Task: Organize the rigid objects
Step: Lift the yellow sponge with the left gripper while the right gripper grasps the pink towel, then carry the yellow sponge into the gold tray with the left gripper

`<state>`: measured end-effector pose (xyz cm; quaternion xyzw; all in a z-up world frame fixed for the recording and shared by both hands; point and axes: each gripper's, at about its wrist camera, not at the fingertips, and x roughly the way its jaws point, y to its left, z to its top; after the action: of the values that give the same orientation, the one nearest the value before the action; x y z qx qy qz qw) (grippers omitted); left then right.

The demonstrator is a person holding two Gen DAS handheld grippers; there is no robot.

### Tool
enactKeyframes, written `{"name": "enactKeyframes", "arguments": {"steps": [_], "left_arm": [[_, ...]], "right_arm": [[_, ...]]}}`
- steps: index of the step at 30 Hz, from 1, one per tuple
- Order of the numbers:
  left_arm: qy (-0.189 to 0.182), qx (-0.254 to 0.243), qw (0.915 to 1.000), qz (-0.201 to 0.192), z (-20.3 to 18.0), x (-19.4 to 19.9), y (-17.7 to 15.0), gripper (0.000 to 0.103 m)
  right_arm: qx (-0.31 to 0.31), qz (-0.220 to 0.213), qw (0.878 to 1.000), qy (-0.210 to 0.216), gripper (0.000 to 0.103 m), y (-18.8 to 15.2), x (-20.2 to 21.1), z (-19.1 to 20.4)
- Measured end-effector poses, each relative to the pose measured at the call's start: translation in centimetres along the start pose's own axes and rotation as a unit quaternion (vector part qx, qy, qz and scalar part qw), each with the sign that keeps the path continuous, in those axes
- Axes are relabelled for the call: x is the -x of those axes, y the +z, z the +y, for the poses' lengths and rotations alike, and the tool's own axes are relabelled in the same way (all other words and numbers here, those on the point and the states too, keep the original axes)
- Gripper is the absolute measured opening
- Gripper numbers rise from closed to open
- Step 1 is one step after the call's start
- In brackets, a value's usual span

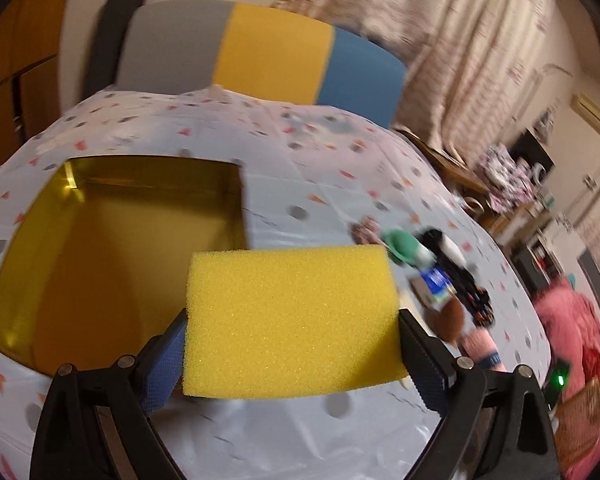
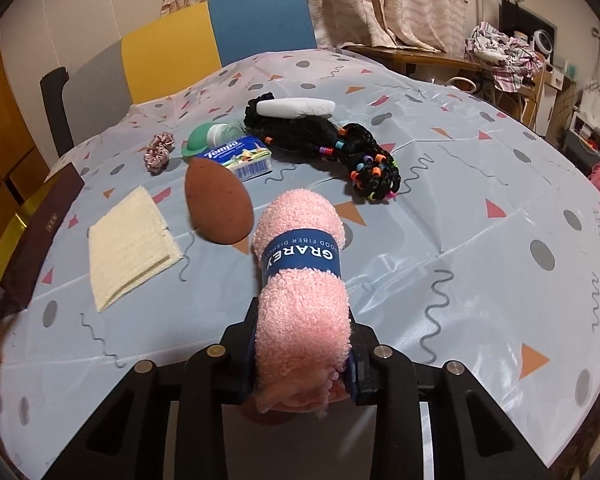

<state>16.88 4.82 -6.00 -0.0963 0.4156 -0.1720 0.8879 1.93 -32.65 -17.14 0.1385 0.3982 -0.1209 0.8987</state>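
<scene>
- Left gripper (image 1: 292,344) clamps the yellow sponge (image 1: 290,320) by its side faces, held in the air just right of the open gold box (image 1: 36,216).
- Sponge looks light and squashy; a mid-side hold suits it.
- Right gripper (image 2: 302,354) clamps the rolled pink towel (image 2: 302,280) at its near end; soft, likely droops.

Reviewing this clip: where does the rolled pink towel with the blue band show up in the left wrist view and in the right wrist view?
Left wrist: rolled pink towel at lower right, partly hidden behind the gripper finger.
Right wrist: rolled pink towel at centre, clamped in the right gripper.
Shared landmark: the brown egg-shaped sponge beside it.
</scene>
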Motion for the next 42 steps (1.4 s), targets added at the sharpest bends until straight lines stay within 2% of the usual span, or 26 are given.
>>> {"name": "enactKeyframes", "arguments": {"steps": [7,12,16,18,22,25,27,29,31,32,34,35,37,39,40,41,42], "left_arm": [[0.053,0.062,0.9965,0.017,7.7,-2.2,3.5,0.097],[0.09,0.115,0.9885,0.038,13.1,-4.9,5.0,0.097],[0.12,0.12,0.9842,0.05,15.9,-7.2,6.4,0.098],[0.133,0.116,0.9832,0.046,16.8,-7.8,7.1,0.098],[0.181,0.098,0.9781,0.031,17.9,-9.3,8.8,0.1],[0.184,0.103,0.9775,0.002,18.9,-9.4,9.4,0.102],[0.177,0.116,0.9773,-0.003,19.7,-9.6,9.7,0.103],[0.165,0.13,0.9776,0.011,20.4,-10.2,9.7,0.103],[0.154,0.144,0.9764,0.047,21.2,-11.0,9.5,0.103],[0.15,0.152,0.9757,0.048,21.4,-10.8,9.4,0.103],[0.131,0.176,0.9757,0.006,21.7,-9.2,9.6,0.103],[0.141,0.167,0.9757,-0.011,21.6,-8.7,9.8,0.103],[0.182,0.127,0.9746,0.03,21.0,-9.5,10.4,0.103],[0.145,0.132,0.9805,-0.002,20.8,-8.4,10.7,0.103],[0.165,0.108,0.9803,-0.008,20.3,-8.4,11.0,0.103],[0.199,0.073,0.977,0.015,19.7,-9.1,11.4,0.103],[0.209,0.043,0.976,0.043,19.0,-9.8,11.4,0.103]], "right_arm": [[0.007,-0.002,1.0,0.026,0.034,0.0,1.9,2.5],[0.001,-0.005,0.998,0.055,0.034,0.4,3.4,4.1],[0.015,-0.019,0.997,0.075,0.034,1.2,4.9,6.2],[0.018,-0.022,0.996,0.084,0.034,1.6,5.4,7.1],[0.027,-0.02,0.994,0.104,0.034,2.1,5.9,8.9],[0.038,-0.015,0.992,0.116,0.034,2.1,5.9,10.2],[0.044,-0.011,0.992,0.121,0.034,2.1,5.7,10.9],[0.049,-0.007,0.991,0.127,0.034,2.0,5.6,11.5],[0.051,-0.005,0.99,0.133,0.034,1.9,5.5,12.0],[0.053,-0.004,0.989,0.135,0.034,1.8,5.5,12.3],[0.057,-0.005,0.989,0.136,0.034,1.8,5.5,12.6],[0.058,-0.005,0.989,0.136,0.034,1.8,5.5,12.8],[0.058,-0.001,0.989,0.139,0.034,1.8,5.4,13.0],[0.06,-0.002,0.988,0.141,0.034,1.8,5.5,13.2],[0.064,-0.005,0.988,0.139,0.034,1.8,5.5,13.3],[0.064,-0.004,0.988,0.139,0.034,1.8,5.4,13.4],[0.062,-0.001,0.988,0.143,0.034,1.8,5.3,13.5]]}}
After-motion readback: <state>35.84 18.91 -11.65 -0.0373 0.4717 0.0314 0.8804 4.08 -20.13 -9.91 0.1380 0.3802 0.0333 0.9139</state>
